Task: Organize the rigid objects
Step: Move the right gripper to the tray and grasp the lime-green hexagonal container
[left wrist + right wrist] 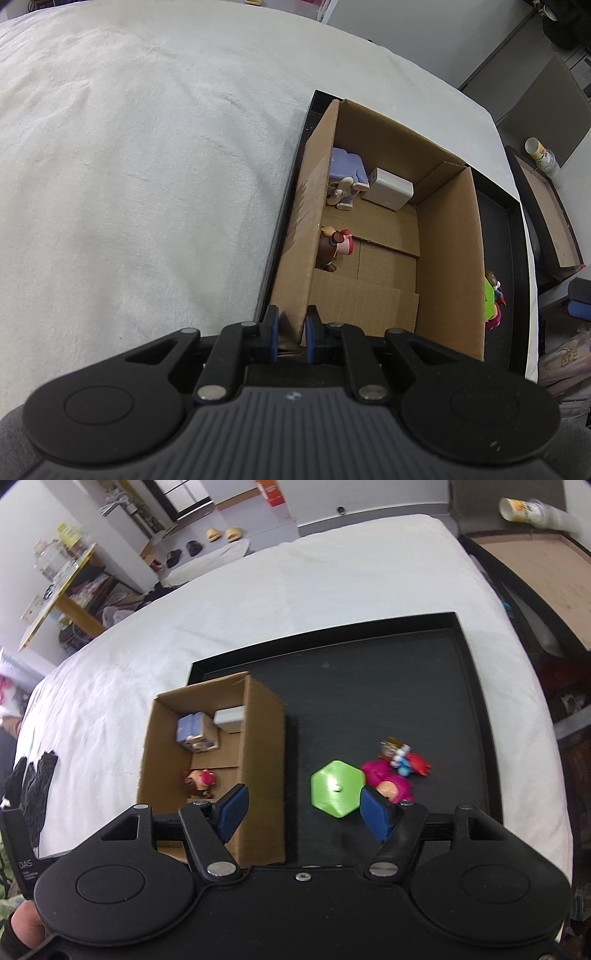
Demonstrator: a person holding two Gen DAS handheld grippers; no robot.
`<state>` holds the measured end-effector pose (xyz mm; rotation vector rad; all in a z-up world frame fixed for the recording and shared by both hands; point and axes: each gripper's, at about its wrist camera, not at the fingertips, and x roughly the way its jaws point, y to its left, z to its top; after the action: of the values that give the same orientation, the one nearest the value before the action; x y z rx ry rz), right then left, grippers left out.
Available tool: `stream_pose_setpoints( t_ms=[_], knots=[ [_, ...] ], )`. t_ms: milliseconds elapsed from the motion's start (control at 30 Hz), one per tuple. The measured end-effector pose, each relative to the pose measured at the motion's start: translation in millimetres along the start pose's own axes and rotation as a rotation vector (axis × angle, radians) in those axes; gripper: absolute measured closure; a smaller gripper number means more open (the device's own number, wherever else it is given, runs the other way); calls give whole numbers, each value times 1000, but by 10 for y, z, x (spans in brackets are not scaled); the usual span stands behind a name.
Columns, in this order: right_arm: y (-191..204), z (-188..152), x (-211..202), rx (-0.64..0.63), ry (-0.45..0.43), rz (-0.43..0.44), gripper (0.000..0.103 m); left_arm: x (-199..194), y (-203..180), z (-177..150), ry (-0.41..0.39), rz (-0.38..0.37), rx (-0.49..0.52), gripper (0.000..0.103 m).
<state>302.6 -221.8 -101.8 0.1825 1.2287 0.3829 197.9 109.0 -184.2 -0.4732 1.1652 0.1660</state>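
Observation:
An open cardboard box (447, 258) stands in a black tray (498, 229) on a white cloth. My left gripper (292, 321) is shut on the box's near left wall. Inside the box lie a purple toy (347, 166), a white block (388, 188) and a brown-and-red figure (334, 247). In the right wrist view the box (258, 746) sits at the tray's (369, 686) left. My right gripper (304, 810) hangs open above the tray, gripping nothing. A green hexagon piece (336, 788) lies just left of its right finger (373, 814). A pink figure (388, 784) and a small red-and-blue figure (410, 762) lie beside the hexagon.
The white cloth (295, 590) covers the whole surface around the tray. Black gloves (33, 786) lie on it at the left. A brown-topped stand (535, 565) with a paper cup (528, 509) stands beyond the right edge. Shelves and shoes are in the background.

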Motion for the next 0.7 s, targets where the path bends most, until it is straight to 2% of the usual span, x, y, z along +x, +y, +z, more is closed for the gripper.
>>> stream_pose_setpoints(
  t_ms=[167,267,367,533,700],
  knots=[
    [-224,-26,65,61,3,-15,36,7,-12,-3,-1,10,-1,90],
    [-331,-43,127,96,1,-18,29,7,-12,-5,-2,13,-5,90],
    [-395,-62,201,112,14,-7,28,3,-22,-9,-4,19,-9,90],
    [-373,-63,345,110,28,29,26,5,-34,-13,-6,29,-19,90],
    [-289,-42,528,81,46,29,26,0,-41,-14,-7,33,-18,90]
  ],
)
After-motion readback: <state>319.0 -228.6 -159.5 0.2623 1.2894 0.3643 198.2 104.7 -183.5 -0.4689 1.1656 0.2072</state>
